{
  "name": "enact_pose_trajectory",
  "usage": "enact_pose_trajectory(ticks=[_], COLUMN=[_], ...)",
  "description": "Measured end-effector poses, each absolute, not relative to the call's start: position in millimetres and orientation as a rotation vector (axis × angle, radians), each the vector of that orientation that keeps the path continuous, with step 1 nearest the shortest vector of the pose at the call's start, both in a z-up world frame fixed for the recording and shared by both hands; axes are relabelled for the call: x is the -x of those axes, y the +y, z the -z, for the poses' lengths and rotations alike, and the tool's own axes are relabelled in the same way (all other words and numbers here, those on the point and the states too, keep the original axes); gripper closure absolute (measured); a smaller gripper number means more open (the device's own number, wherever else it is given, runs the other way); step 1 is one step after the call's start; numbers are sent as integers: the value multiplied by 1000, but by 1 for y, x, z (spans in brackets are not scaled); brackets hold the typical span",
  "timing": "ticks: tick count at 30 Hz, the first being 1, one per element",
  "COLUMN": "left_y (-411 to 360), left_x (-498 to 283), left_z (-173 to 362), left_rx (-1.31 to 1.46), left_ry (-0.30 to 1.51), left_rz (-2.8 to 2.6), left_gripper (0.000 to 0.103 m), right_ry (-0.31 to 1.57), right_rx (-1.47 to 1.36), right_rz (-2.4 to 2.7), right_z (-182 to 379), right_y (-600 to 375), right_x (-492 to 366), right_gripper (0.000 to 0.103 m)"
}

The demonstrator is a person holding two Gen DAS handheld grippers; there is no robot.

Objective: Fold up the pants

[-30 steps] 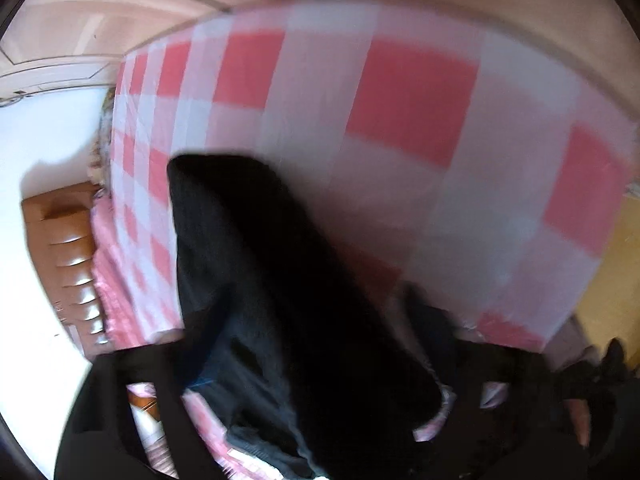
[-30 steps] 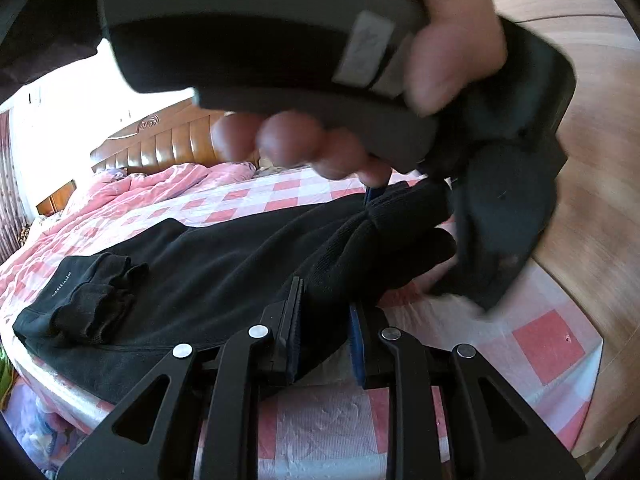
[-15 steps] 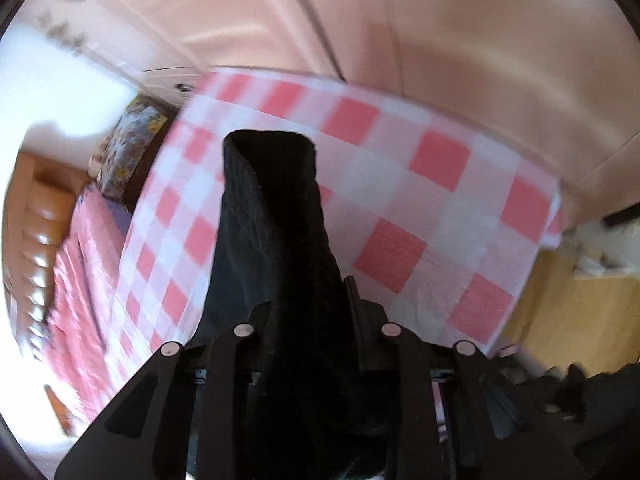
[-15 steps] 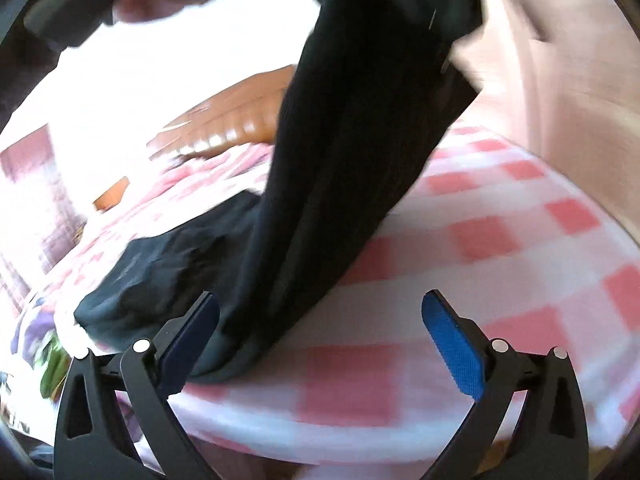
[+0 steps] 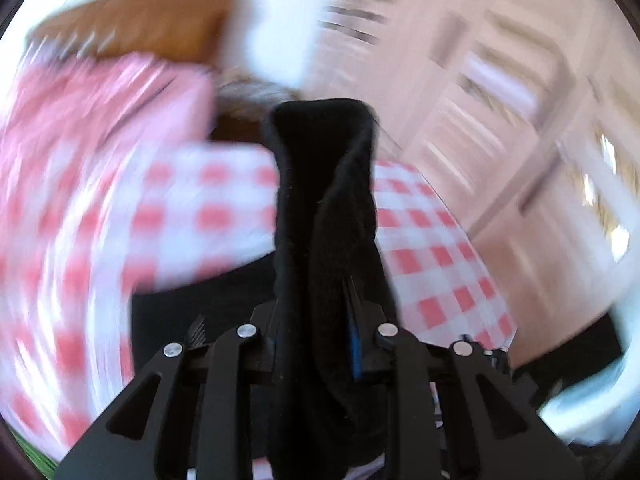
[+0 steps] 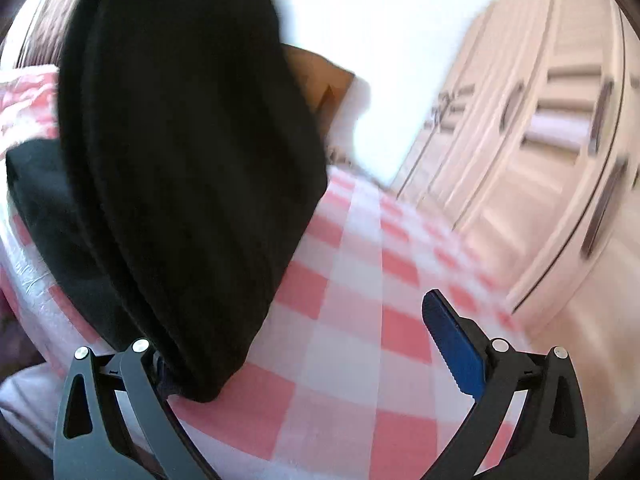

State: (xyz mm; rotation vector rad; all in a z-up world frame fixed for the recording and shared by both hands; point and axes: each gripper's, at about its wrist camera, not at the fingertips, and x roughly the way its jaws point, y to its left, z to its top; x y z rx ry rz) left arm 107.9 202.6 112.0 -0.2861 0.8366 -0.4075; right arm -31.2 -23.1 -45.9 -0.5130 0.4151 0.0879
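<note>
The black pants point(image 5: 324, 216) are pinched between the jaws of my left gripper point(image 5: 316, 344), which is shut on a thick fold that stands up past the fingertips. In the right wrist view the pants point(image 6: 188, 168) hang as a wide dark sheet from above, down to the bed, draping over the left finger. My right gripper point(image 6: 300, 364) is open wide, with its blue-padded right finger point(image 6: 452, 348) bare over the checked sheet.
The bed has a pink-and-white checked sheet point(image 6: 360, 320) and a pink quilt point(image 5: 80, 120) near a brown headboard point(image 5: 140, 24). Pale wardrobe doors point(image 6: 540, 120) stand beyond the bed's far side. The left view is motion-blurred.
My right gripper let go of the pants and opened wide. My left gripper swung round with the fold in it, from facing the bed's foot toward the headboard and wardrobe.
</note>
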Motion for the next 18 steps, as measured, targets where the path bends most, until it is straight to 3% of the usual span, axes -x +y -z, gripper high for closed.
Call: enact_pose_trajectory(ticks=[3, 7, 18], left_y=[280, 308, 300], left_x=[-93, -83, -70], left_z=[-33, 40, 26], left_rx=[534, 748, 754], left_ry=[837, 812, 699], left_rz=[357, 391, 479], left_gripper=[80, 79, 79], right_ry=[409, 414, 427], right_rx=[591, 615, 531], right_rz=[-84, -76, -57], right_z=[55, 53, 53], right_y=[-7, -10, -16], right_x=[32, 29, 25], right_gripper=[5, 5, 5])
